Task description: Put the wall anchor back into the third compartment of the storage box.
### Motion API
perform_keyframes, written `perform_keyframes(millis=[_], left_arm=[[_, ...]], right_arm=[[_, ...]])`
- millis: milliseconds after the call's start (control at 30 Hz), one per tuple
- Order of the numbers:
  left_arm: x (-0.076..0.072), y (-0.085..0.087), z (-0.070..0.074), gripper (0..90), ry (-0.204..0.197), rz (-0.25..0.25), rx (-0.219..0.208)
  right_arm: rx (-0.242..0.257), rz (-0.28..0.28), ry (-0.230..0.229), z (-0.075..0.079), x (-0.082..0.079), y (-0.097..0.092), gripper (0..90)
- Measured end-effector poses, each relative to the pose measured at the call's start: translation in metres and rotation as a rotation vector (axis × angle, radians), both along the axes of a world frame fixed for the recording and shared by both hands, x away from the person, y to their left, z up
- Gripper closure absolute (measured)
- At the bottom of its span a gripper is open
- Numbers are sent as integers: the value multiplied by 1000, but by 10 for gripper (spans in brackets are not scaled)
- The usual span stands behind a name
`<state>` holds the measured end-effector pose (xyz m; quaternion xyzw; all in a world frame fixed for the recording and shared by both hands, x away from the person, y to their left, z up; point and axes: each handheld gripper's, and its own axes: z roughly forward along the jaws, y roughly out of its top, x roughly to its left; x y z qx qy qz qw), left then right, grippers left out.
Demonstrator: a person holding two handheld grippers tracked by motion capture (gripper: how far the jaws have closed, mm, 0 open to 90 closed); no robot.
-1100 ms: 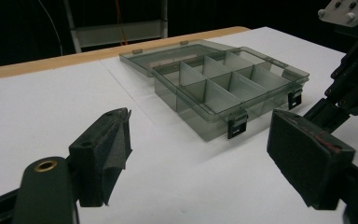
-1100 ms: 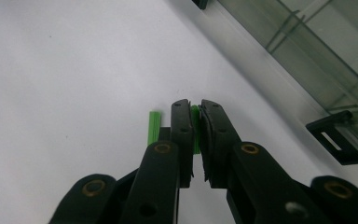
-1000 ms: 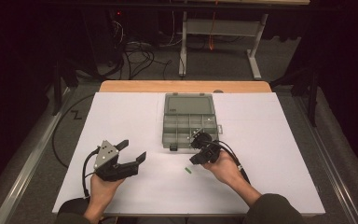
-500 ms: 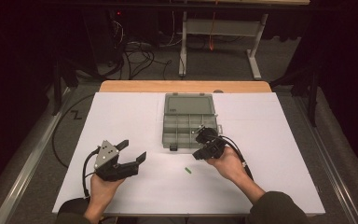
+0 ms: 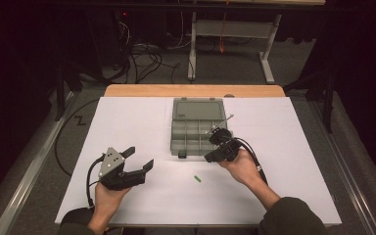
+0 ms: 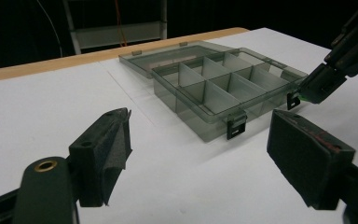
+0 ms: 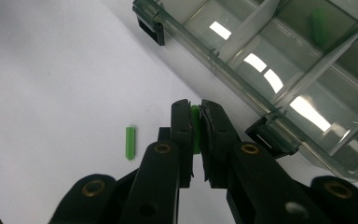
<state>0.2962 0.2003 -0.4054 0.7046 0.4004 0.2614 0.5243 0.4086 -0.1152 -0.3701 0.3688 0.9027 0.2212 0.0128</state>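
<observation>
The right gripper [image 7: 196, 122], clamped thinly on a green plug [image 7: 195, 127] beside the organizer box [image 7: 242, 88], could drop it short of a compartment; the left gripper [image 6: 200, 140] hangs open nearby.

light: bright table, dark surround | glare: organizer box [image 7: 279, 88] | focus: soft

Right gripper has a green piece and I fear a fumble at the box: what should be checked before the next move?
1. Green plug pinched between right gripper fingers: ok.
2. Compartment box lid open: ok.
3. Right gripper at the box's near right corner, not over a compartment: not ok.
4. Second green plug lying loose on the table: not ok.
5. Left gripper open, apart from the box: ok.
6. Target compartment: cannot tell.
</observation>
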Motion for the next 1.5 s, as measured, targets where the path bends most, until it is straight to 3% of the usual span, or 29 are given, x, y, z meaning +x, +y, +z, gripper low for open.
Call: perform_keyframes(millis=[267,967,1500], left_arm=[[0,0,0,219,0,1,-1],[0,1,0,220,-4,3,-5],[0,1,1,220,-5,2,-4]], right_arm=[[1,-11,-22,10,7,-2,863],[5,-65,-23,17,24,-8,862],[-14,-94,-52,23,35,-8,862]])
